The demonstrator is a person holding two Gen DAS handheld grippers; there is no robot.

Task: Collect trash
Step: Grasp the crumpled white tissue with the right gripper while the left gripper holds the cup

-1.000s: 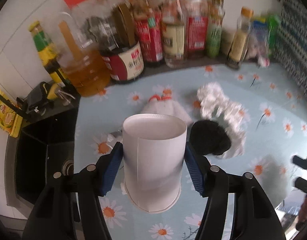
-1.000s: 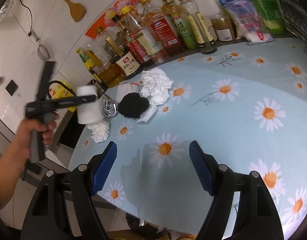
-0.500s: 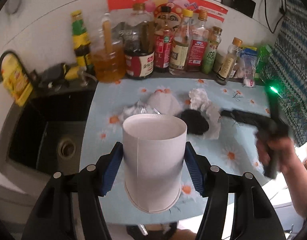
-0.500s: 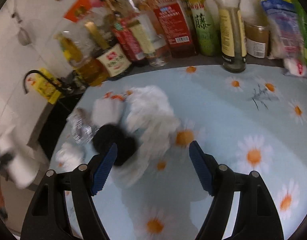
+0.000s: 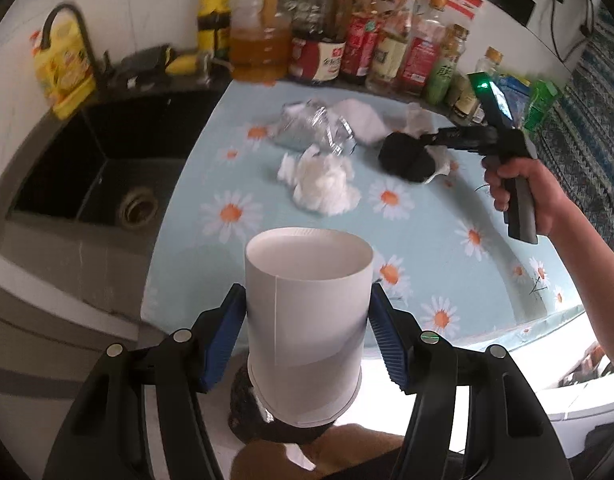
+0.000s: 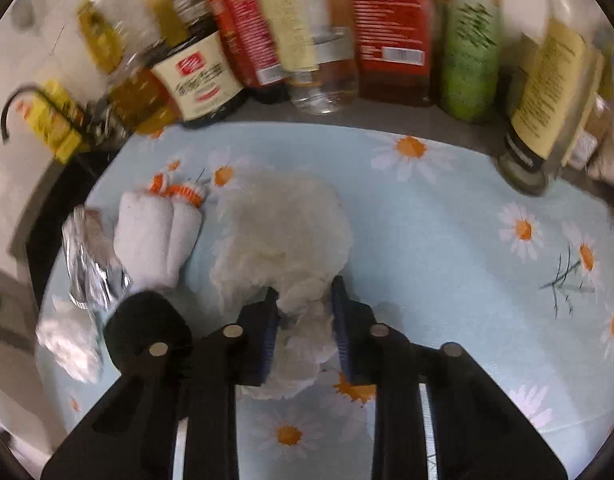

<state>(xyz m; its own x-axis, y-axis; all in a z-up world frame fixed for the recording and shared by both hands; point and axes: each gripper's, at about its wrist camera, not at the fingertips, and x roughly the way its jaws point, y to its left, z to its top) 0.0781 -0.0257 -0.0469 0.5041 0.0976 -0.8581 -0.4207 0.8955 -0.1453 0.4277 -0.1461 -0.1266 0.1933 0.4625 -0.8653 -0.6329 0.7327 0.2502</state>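
My left gripper (image 5: 307, 332) is shut on a white paper cup (image 5: 307, 320), held upside down past the table's near edge, above a dark bin (image 5: 267, 420). On the daisy tablecloth (image 5: 427, 240) lie a white tissue wad (image 5: 323, 184), a crumpled clear wrapper (image 5: 307, 128), a white pouch (image 5: 359, 120) and a black lump (image 5: 403, 156). My right gripper (image 6: 303, 316) is shut on a large crumpled tissue (image 6: 283, 236). Beside it lie the black lump (image 6: 147, 328), the white pouch with orange caps (image 6: 155, 232) and the foil wrapper (image 6: 91, 264).
A row of sauce and oil bottles (image 5: 347, 48) lines the back wall and fills the top of the right wrist view (image 6: 307, 40). A black sink (image 5: 99, 168) sits left of the table. The person's hand holds the right gripper's handle (image 5: 519, 188).
My left gripper has pulled back off the table with the cup. My right gripper has moved in on the large tissue and closed on it.
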